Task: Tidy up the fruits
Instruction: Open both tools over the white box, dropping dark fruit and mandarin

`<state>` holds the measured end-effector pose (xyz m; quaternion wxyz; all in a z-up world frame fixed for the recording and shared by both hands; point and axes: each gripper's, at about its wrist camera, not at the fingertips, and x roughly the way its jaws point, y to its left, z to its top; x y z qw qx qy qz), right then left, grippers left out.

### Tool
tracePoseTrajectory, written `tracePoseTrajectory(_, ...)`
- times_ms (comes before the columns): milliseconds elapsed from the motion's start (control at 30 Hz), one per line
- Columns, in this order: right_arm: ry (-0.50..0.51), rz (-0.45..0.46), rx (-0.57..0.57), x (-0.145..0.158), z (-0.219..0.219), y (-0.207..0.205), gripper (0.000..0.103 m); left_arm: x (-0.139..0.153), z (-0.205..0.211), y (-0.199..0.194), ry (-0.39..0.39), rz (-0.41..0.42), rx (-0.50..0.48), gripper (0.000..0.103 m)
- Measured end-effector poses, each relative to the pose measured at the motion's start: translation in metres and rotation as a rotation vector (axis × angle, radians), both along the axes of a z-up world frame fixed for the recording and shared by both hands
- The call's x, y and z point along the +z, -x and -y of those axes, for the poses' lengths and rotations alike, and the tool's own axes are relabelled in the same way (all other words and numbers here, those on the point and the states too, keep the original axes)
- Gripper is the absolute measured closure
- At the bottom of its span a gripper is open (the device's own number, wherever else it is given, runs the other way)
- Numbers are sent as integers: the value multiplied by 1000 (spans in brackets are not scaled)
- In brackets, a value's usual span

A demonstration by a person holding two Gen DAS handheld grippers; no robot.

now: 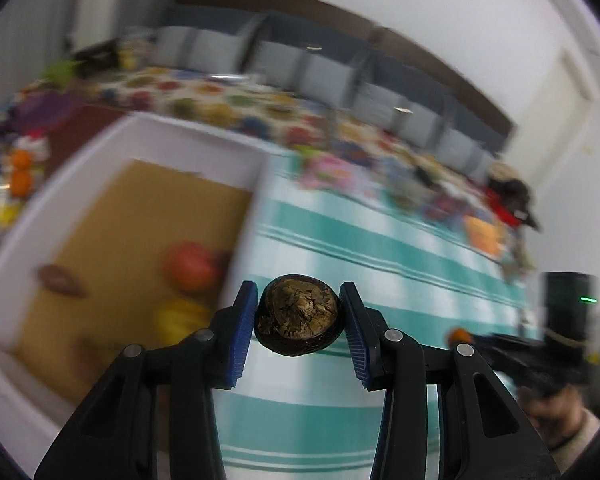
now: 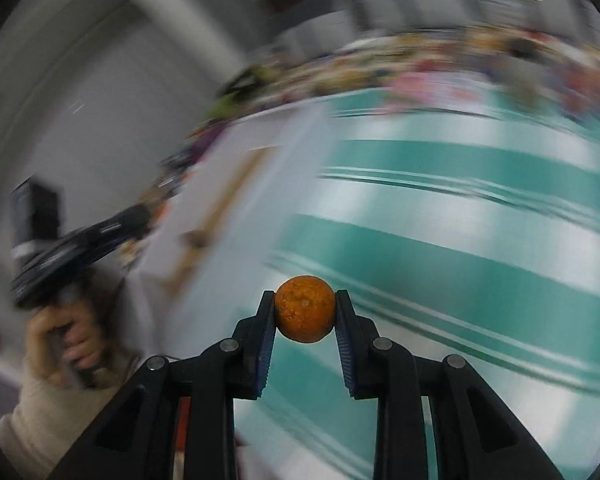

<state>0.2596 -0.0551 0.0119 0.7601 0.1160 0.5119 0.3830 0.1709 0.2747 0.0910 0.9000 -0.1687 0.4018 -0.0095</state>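
In the left wrist view my left gripper (image 1: 299, 322) is shut on a dark brown round fruit with a cracked, dried face (image 1: 298, 320), held above the teal-and-white striped cloth (image 1: 340, 240). To its left lies a white box with a brown cardboard floor (image 1: 132, 216) holding a red-orange fruit (image 1: 190, 266), a yellow fruit (image 1: 180, 318) and a brown oval fruit (image 1: 60, 280). In the right wrist view my right gripper (image 2: 305, 309) is shut on a small orange fruit (image 2: 305, 308) over the same striped cloth (image 2: 460, 248). The white box (image 2: 236, 184) shows blurred at the left.
A flower-patterned cloth with several coloured items (image 1: 228, 100) runs behind the box, with grey chairs (image 1: 324, 72) beyond. A black device with a green light (image 1: 568, 304) stands at the right. A person's hand (image 2: 68, 340) grips the left tool's handle. Both views are motion-blurred.
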Motion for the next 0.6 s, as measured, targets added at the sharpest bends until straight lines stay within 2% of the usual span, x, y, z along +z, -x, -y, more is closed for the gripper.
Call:
tracePoseTrajectory(67,-15,11,101,14,-59,4,74,-12,-32,-6,-4,-48,63,60)
tracePoseTrajectory(167,23,43,250,22,-145,14,74,-45,-73,-20,-24,-138,137,60)
tracePoseTrajectory(267,113,47,353,8,-219,18,74,-79,-102,-29,-11,-226,191,59)
tracePoseTrajectory(367,202,47,391,-16,-260,20,74,-101,-118,-32,-25,-279,227,58)
tracePoseTrajectory(433,242,35,398,-30,-275,21,70,-105,-124,-30,-36,-282,240,47)
tracePoseTrajectory(467,263,34,391,-35,-280,21,65,-105,-125,-27,-38,-275,246,43)
tracePoseTrajectory(500,275,41,373,-39,-282,19,46,-104,-126,-24,-44,-265,251,35)
tracePoseTrajectory(533,274,46,358,-39,-281,18,18,-99,-125,-20,-62,-252,253,32)
tracePoseTrajectory(567,263,50,331,-37,-277,16,8,-94,-123,-18,-82,-236,247,32)
tracePoseTrajectory(600,250,57,311,-33,-273,15,1,-87,-120,-15,-112,-213,239,30)
